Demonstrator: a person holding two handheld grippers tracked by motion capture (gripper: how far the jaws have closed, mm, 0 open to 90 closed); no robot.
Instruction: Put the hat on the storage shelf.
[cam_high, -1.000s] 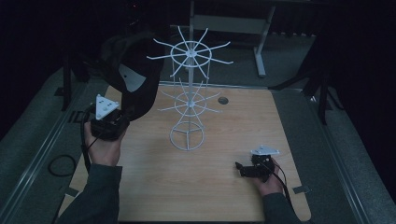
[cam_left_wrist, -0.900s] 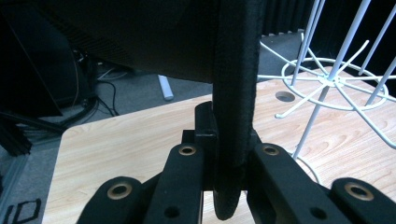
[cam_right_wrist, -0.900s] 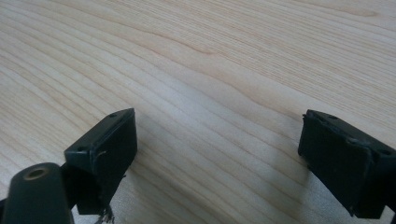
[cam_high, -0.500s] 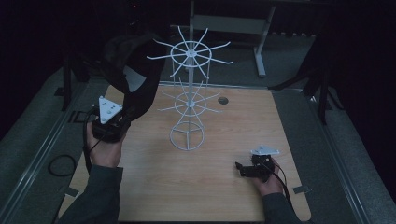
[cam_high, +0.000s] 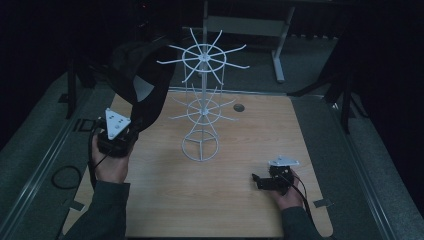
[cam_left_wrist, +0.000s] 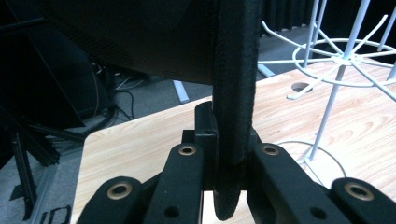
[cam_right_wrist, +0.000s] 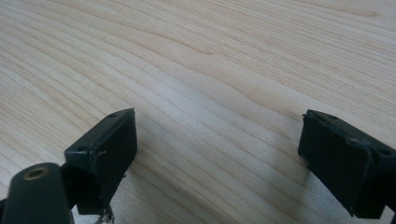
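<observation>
- Left gripper (cam_high: 116, 140): clenched on the strap (cam_left_wrist: 232, 116) of a black bag (cam_high: 135, 75), held up left of the wire rack (cam_high: 202, 100).
- Right gripper (cam_right_wrist: 219, 163): released, low over the table (cam_high: 240, 210).
- Handling: probably lift the strap above a rack arm, lower it on squarely, then release.

The bench (cam_high: 240, 200) is pale, matt wood grain; beside the white coated-wire rack (cam_high: 201, 115), the black strap (cam_left_wrist: 233, 93) looks like rough woven cloth.

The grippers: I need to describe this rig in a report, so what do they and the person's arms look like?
Both are black. The left gripper and right gripper each carry a grey three-cornered plate on top and trail a black cable. Brass-coloured rivets dot the left jaws; the right ones end in blocky pads. The sleeves are dark grey-green.
</observation>
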